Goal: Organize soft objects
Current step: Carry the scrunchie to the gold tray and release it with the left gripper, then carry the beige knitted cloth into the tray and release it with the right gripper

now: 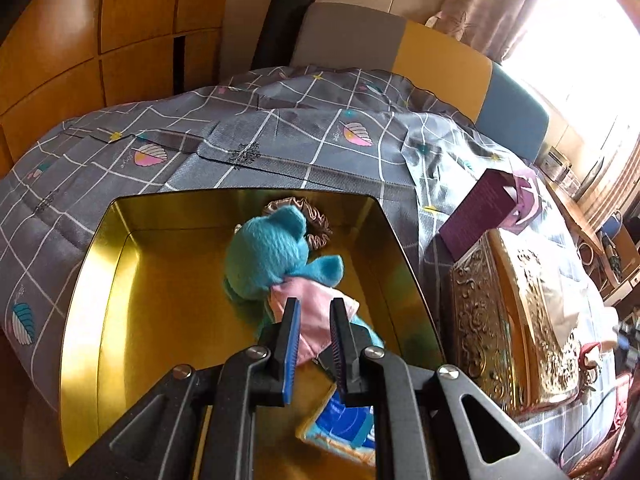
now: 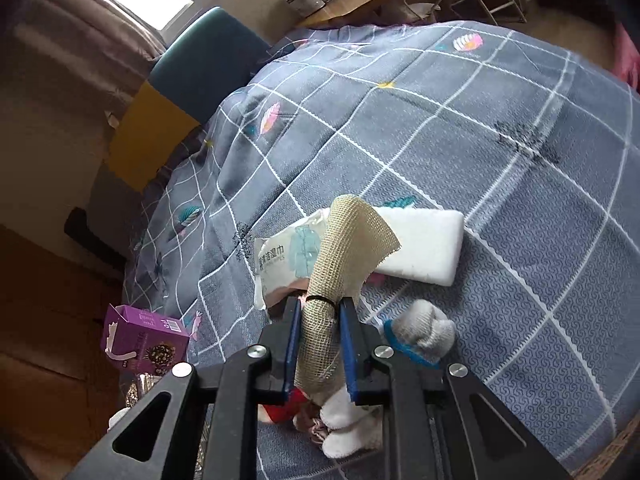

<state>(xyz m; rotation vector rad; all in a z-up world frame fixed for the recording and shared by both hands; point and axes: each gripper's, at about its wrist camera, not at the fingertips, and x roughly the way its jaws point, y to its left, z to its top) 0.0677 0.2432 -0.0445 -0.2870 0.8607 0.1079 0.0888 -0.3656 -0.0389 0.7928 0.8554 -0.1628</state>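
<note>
In the left wrist view an open gold tin [image 1: 100,280] sits on the grey checked bedspread [image 1: 280,136]. In it lie a blue plush bear [image 1: 272,252] with a pink cloth [image 1: 316,320], a brown scrunchie [image 1: 316,216] and a blue and yellow pouch [image 1: 344,428]. My left gripper [image 1: 316,316] hovers over the pink cloth, its jaws a little apart, and the pads do not press on it. My right gripper [image 2: 320,312] is shut on a roll of beige mesh [image 2: 344,248] tied with a black band, held above the bed.
An embossed gold lid [image 1: 520,320] and a purple carton [image 1: 488,208] lie right of the tin. On the bed under the right gripper are a wet-wipes pack [image 2: 284,256], a white foam block [image 2: 424,240], a grey sock [image 2: 424,332], a white plush piece [image 2: 344,420] and something red [image 2: 288,404].
</note>
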